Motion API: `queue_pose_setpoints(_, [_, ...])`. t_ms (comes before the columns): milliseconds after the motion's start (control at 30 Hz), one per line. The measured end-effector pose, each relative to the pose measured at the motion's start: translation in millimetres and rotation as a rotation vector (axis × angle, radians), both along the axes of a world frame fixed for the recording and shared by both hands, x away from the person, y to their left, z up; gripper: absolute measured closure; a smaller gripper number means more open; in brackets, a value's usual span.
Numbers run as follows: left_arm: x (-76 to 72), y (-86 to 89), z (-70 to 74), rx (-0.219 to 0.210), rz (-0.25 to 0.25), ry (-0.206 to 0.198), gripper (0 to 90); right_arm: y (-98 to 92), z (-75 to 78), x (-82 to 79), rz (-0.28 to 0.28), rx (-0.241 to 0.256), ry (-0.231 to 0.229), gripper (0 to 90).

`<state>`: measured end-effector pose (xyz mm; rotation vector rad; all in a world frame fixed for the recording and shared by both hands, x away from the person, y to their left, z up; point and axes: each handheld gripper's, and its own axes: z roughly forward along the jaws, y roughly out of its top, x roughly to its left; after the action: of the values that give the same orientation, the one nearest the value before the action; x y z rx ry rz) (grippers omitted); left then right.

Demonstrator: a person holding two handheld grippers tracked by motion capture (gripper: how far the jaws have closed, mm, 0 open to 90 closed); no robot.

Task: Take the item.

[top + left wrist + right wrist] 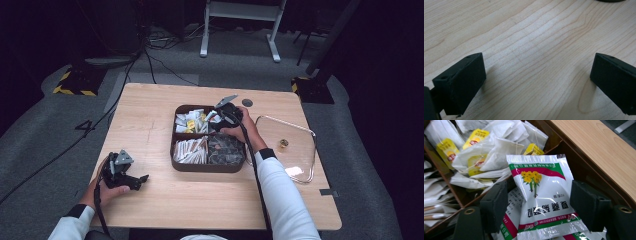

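A brown four-part tray [207,169] stands mid-table. My right gripper [213,117] hangs over its back right compartment. In the right gripper view this gripper [541,205] is open, its jaws on either side of a white sachet [544,192] printed with yellow flowers and a green and red band. The sachet lies on similar sachets, and neither jaw clearly touches it. Tea bags with yellow tags [489,152] fill the neighbouring compartment [189,121]. My left gripper [141,180] rests on the table at the near left, open [537,82] over bare wood [536,37].
The tray's front compartments hold pale paper packets [191,150] and dark pieces [226,149]. A clear glass lid [300,132] with a small knob [283,144] lies right of the tray. A dark round disc [247,102] sits behind it. A tray wall [579,167] rises beside the right jaw.
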<state>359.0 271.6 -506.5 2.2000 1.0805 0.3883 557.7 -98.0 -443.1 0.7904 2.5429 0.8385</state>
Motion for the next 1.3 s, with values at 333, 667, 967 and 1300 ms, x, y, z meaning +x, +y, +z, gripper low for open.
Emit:
queue_pose_setpoints(333, [0.0, 0.0, 0.0, 0.000, -0.001, 0.000, 0.5, 4.3, -4.1, 2.9, -0.034, -0.033, -0.056, 51.1])
queue_pose_setpoints(667, [0.0, 0.1, 0.2, 0.001, -0.001, 0.002, 0.5, 5.7, 4.8, -4.6, -0.019, -0.043, -0.125, 78.8])
queue_pose_setpoints(967, [0.0, 0.0, 0.0, 0.000, 0.000, 0.000, 0.4, -0.9, 18.2, -10.9, -0.002, 0.003, -0.139, 82.7])
queue_pose_setpoints(1300, [0.0, 0.0, 0.0, 0.000, 0.000, 0.000, 0.5, -9.7, 30.5, -18.4, 0.012, 0.057, -0.146, 88.5])
